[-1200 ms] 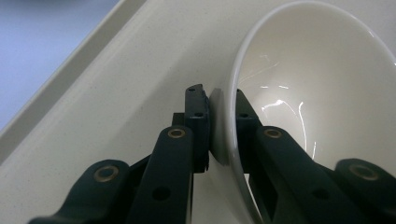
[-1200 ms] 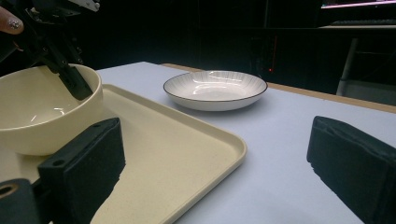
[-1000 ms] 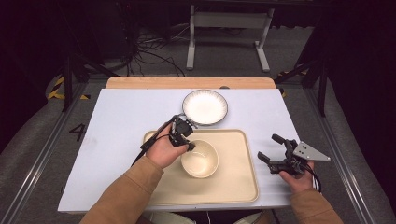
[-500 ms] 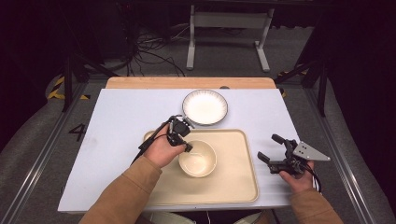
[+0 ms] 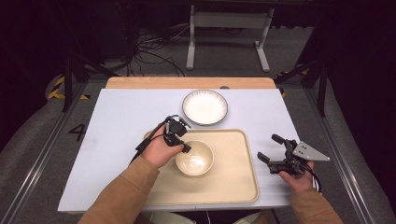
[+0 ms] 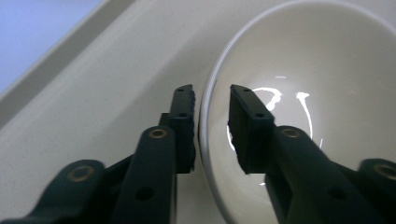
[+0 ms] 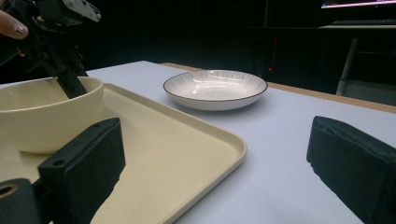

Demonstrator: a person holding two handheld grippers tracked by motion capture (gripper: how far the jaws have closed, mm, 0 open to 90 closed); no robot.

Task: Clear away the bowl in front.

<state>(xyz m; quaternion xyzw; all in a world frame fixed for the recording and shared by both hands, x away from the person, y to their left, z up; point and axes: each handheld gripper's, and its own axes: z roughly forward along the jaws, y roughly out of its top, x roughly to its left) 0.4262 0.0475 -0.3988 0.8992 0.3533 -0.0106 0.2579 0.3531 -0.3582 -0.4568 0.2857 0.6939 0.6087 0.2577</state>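
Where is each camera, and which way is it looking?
High view: up above the person's side, looking forward and down on the table; both forearms and hands come in from the bottom.
Left gripper view: on the left gripper, looking along its fingers, which straddle the bowl rim with a gap; they have just been opening.
Right gripper view: on the right gripper, low, looking across the tray at the plate.
All three views share the bowl and tray.

Cream bowl (image 5: 194, 158), beige tray (image 5: 233, 186), white plate (image 5: 204, 106) with dark rim and fine radial lines, pale blue-white table (image 5: 116, 116)
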